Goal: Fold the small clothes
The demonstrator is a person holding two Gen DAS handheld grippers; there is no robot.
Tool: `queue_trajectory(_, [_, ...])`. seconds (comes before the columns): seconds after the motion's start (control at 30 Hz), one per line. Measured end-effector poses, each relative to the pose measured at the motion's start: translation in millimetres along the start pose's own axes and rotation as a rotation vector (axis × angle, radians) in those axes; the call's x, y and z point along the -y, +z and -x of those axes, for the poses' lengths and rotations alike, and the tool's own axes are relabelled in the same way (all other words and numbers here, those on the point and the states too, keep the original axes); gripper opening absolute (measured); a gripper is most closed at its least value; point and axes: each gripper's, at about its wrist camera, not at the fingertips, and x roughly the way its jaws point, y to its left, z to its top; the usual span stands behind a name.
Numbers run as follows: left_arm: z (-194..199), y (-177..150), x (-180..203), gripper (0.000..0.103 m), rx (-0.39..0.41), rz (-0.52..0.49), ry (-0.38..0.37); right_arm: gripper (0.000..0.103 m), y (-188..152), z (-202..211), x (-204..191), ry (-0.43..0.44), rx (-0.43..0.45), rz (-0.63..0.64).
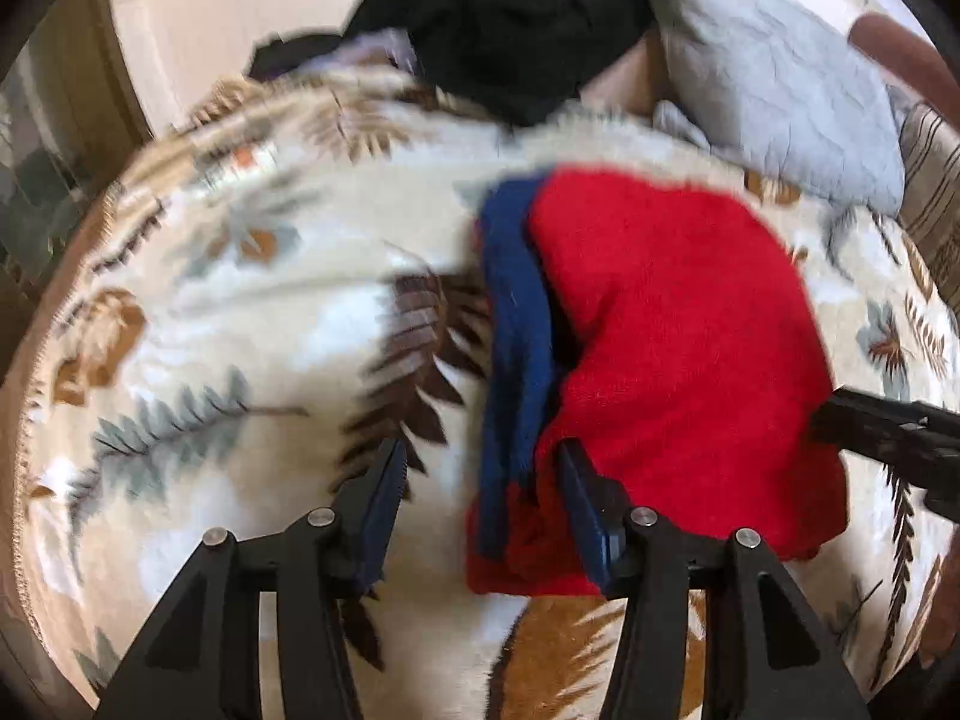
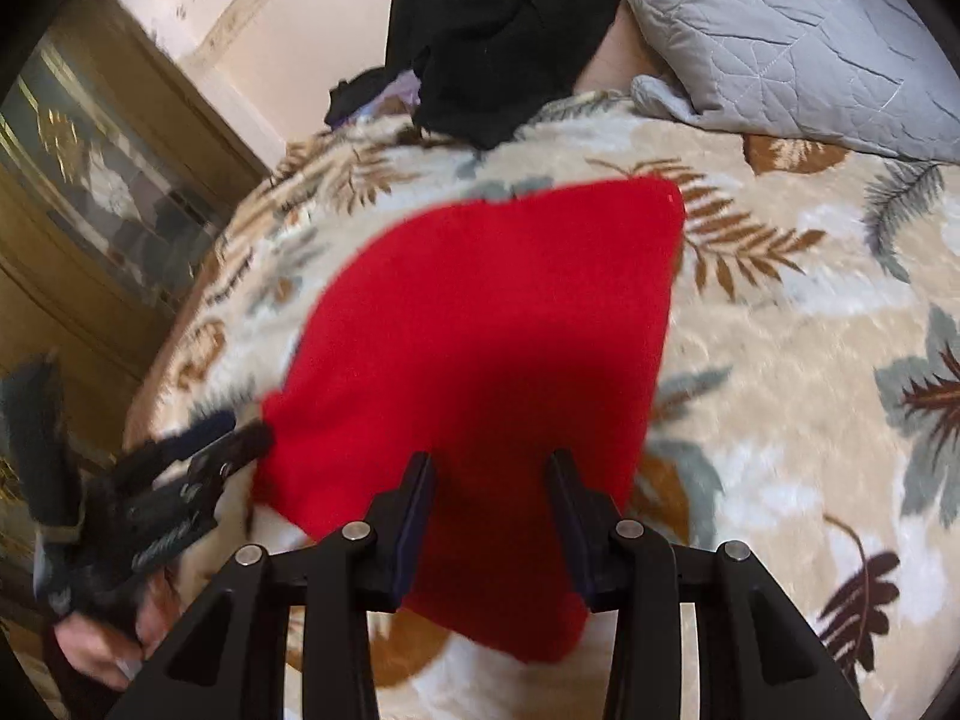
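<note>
- A bed was seen covered by a cream blanket [image 1: 252, 312] printed with brown, tan and grey leaves, which filled most of both views.
- A grey quilted pillow [image 2: 798, 42] was laid at the far end of the bed, with a heap of black clothing [image 2: 504, 30] just beside it on the blanket's far edge.
- A folded red garment [image 2: 480, 324] was spread flat on the blanket near the middle; a blue band [image 1: 516, 330] was shown along its left side in the left wrist view.
- The left tool [image 1: 483, 480] was held with its jaws wide apart over the near left corner of the red garment; its right finger was set against the red cloth, and nothing was gripped.
- The right tool [image 2: 492, 480] was likewise held wide, poised above the near edge of the red garment with red cloth seen between its fingers, no cloth pinched.
- Both pictures were blurred at the edges.
</note>
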Motion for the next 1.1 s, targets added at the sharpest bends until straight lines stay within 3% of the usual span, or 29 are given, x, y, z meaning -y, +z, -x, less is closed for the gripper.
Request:
queue_trajectory(0.1, [13, 8, -4, 0.055, 0.048, 0.012, -0.022, 0.045, -5, 12, 6, 0.04, 0.005, -0.046])
queue_trajectory(0.13, [17, 12, -7, 0.058, 0.063, 0.012, -0.023, 0.052, -7, 18, 9, 0.072, 0.02, -0.068])
queue_trajectory(0.17, [17, 14, -8, 0.07, 0.068, 0.013, -0.02, 0.063, -9, 27, 15, 0.093, 0.046, -0.094])
queue_trajectory(0.2, [16, 19, -12, 0.078, 0.075, 0.024, -0.013, 0.068, -10, 32, 18, 0.092, 0.064, -0.11])
queue_trajectory(0.23, [16, 23, -16, 0.079, 0.084, 0.04, -0.012, 0.072, -11, 36, 23, 0.096, 0.086, -0.133])
queue_trajectory(0.3, [12, 31, -23, 0.079, 0.101, 0.081, -0.042, 0.072, -14, 42, 37, 0.123, 0.11, -0.192])
queue_trajectory(0.37, [3, 41, -24, 0.079, 0.069, 0.083, -0.062, 0.072, -17, 36, 49, 0.112, 0.094, -0.246])
queue_trajectory(0.6, [-15, 45, -10, 0.079, 0.023, 0.031, -0.027, 0.072, -23, 7, 62, 0.143, 0.06, -0.32])
queue_trajectory(0.77, [-1, 49, -26, 0.079, 0.031, 0.079, -0.096, 0.072, -23, -7, 71, 0.242, 0.058, -0.362])
queue_trajectory(0.9, [19, 53, -30, 0.079, 0.084, 0.085, -0.123, 0.072, -23, -13, 75, 0.262, 0.053, -0.376])
queue_trajectory(0.97, [23, 54, -28, 0.079, 0.096, 0.085, -0.18, 0.072, -23, -14, 76, 0.262, 0.056, -0.374])
queue_trajectory(1.1, [3, 56, -18, 0.08, 0.033, 0.065, -0.266, 0.072, -25, -17, 76, 0.268, 0.054, -0.375])
